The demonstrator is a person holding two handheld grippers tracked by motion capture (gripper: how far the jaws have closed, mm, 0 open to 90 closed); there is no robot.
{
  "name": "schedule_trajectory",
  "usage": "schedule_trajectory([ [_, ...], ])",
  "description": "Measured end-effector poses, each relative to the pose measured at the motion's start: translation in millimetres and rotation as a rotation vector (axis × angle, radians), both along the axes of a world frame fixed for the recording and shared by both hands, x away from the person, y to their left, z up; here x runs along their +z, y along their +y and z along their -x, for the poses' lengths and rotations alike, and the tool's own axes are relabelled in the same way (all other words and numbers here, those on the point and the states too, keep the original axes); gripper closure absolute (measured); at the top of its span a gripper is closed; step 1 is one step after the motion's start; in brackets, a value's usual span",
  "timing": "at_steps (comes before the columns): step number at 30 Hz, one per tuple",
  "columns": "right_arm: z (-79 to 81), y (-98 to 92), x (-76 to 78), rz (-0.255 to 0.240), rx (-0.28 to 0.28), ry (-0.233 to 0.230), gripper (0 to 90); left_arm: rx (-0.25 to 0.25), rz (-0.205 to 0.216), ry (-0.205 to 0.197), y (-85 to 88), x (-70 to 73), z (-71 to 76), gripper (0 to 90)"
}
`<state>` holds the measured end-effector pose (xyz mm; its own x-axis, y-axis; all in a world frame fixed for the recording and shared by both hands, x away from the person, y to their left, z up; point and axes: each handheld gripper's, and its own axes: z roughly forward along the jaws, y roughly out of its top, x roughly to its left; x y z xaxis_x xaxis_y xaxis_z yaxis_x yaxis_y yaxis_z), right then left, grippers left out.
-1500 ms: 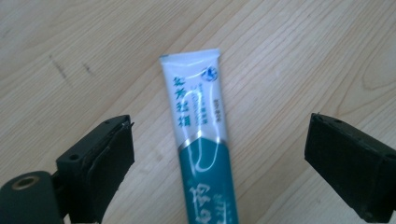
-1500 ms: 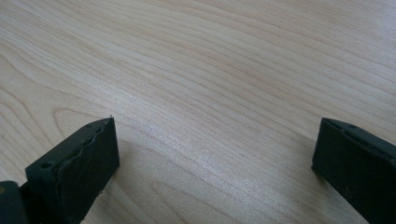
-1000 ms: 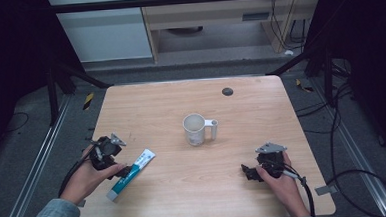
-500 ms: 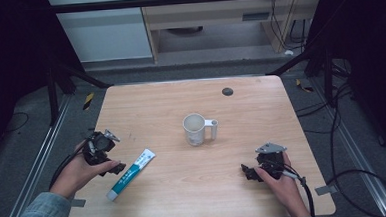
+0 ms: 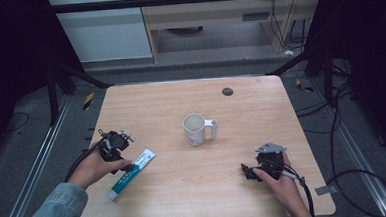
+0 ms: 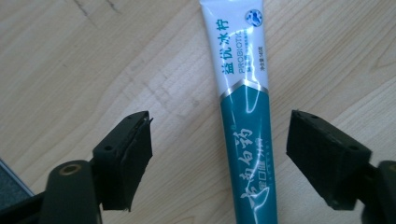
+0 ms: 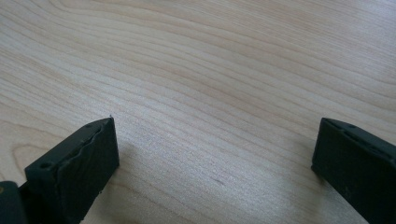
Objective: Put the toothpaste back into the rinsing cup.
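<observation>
Left tool: your left tool (image 5: 125, 167) sits at the near left of the surface (image 5: 251, 115), its 2 black jaws straddling the toothpaste tube (image 5: 130, 173); in the left gripper view the left tool (image 6: 219, 163) has a gap on either side of the tube, so the pads are not pressing on it and it is released, though its jaws have just been closing with the tube between them
Toothpaste tube: the toothpaste tube (image 6: 243, 116) lies flat on the wood, white at 1 end and teal at the other, running diagonally at the near left, its teal part between your jaws
Left hand: your left hand (image 5: 91, 169) wraps the tool body from the near side, a denim sleeve (image 5: 56, 213) behind it
Right tool: your right tool (image 5: 245, 171) rests at the near right, well apart from the tube; in the right gripper view the right tool (image 7: 215, 154) stands wide, released, with bare wood between its jaws
Right hand: your right hand (image 5: 280, 181) grips the tool from the near edge, with the cable (image 5: 305, 192) trailing off beside it
Mug: 1 white mug (image 5: 196, 129) stands upright near the middle, handle pointing right, apart from both tools
Far side: 1 small dark round disc (image 5: 227, 91) lies towards the far edge
</observation>
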<state>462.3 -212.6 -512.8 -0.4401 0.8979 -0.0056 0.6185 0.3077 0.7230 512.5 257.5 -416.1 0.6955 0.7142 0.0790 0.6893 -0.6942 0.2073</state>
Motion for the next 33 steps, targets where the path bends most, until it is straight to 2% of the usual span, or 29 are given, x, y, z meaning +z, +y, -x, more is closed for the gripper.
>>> schedule_trajectory([
  [5, 0.0, -0.1, 0.0, 0.001, 0.001, 0.000, 0.7, 0.037, 0.030, 0.023, -5.5, -6.6, -8.2, 25.1],
  [7, 0.0, 0.0, 0.0, 0.000, 0.000, 0.000, 0.7, 0.042, 0.017, 0.028, -7.8, -10.9, -11.9, 26.9],
  [10, 0.0, 0.0, 0.0, 0.000, 0.000, 0.000, 0.7, 0.056, 0.030, 0.042, -9.1, -16.3, -14.2, 30.6],
  [17, 0.0, 0.0, 0.0, 0.000, 0.000, 0.000, 0.7, 0.084, 0.036, 0.065, -11.5, -31.5, -15.3, 31.7],
  [23, 0.0, 0.0, 0.0, 0.000, 0.000, 0.000, 0.7, 0.088, 0.038, 0.071, -17.7, -37.0, -15.0, 34.4],
  [28, 0.0, 0.0, 0.0, 0.000, 0.000, 0.000, 0.7, 0.088, 0.022, 0.087, -21.1, -40.5, -15.2, 37.8],
  [33, 0.0, 0.0, 0.0, 0.000, 0.000, 0.000, 0.7, 0.105, 0.024, 0.077, -23.5, -40.4, -15.7, 39.5],
])
